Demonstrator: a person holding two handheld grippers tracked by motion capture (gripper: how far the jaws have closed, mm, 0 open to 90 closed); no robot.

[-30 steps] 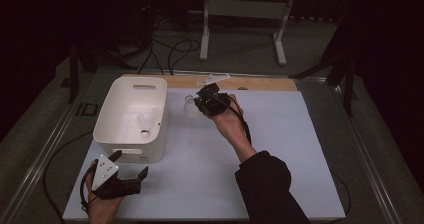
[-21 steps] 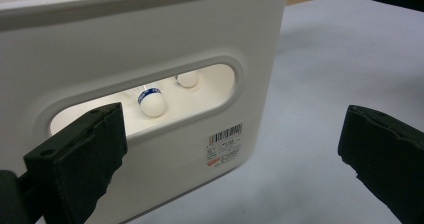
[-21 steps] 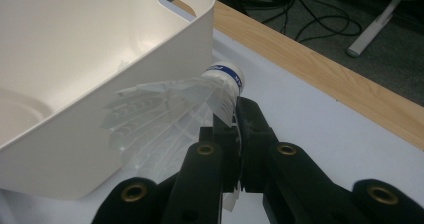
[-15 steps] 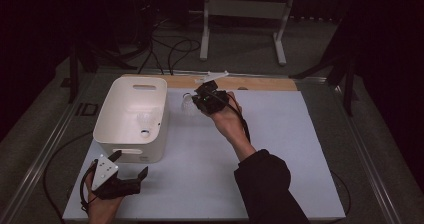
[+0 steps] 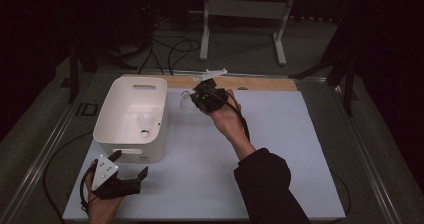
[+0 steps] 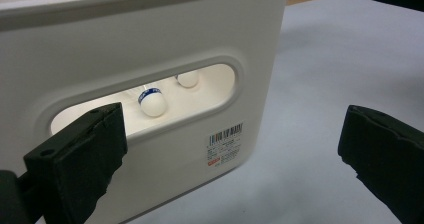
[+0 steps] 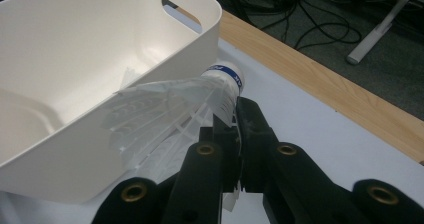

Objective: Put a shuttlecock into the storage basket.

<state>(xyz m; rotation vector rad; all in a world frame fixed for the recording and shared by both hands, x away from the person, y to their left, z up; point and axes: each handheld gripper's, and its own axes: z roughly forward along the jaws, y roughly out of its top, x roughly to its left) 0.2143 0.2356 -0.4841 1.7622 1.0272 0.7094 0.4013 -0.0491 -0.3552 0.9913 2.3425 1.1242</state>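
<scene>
Seen from the high view: one white bin [image 5: 131,118] on the left of the white table mat [image 5: 280,149], two shuttlecocks [image 5: 145,119] inside it, a third shuttlecock [image 5: 187,100] pinched in the right gripper [image 5: 199,97] just right of the bin's far right corner. Left gripper [image 5: 131,165] at the near left mat edge, just off the bin's near wall, jaws wide, nothing between them. Wooden strip [image 5: 260,82] along the far mat edge. Open mat across the whole right half and the near middle; tight only between bin and left gripper.

From the left gripper view: two black jaws spread wide, bin's near wall close ahead, two shuttlecock corks [image 6: 152,103] visible through the handle slot [image 6: 145,101]. Bare mat to the right of the bin.

From the right gripper view: jaws narrow, clamped on one shuttlecock [image 7: 175,109] low on its skirt, blue-banded cork [image 7: 227,76] pointing far, feathers over the bin rim [image 7: 200,39]. Bare mat and wooden strip [image 7: 320,89] to the right.
</scene>
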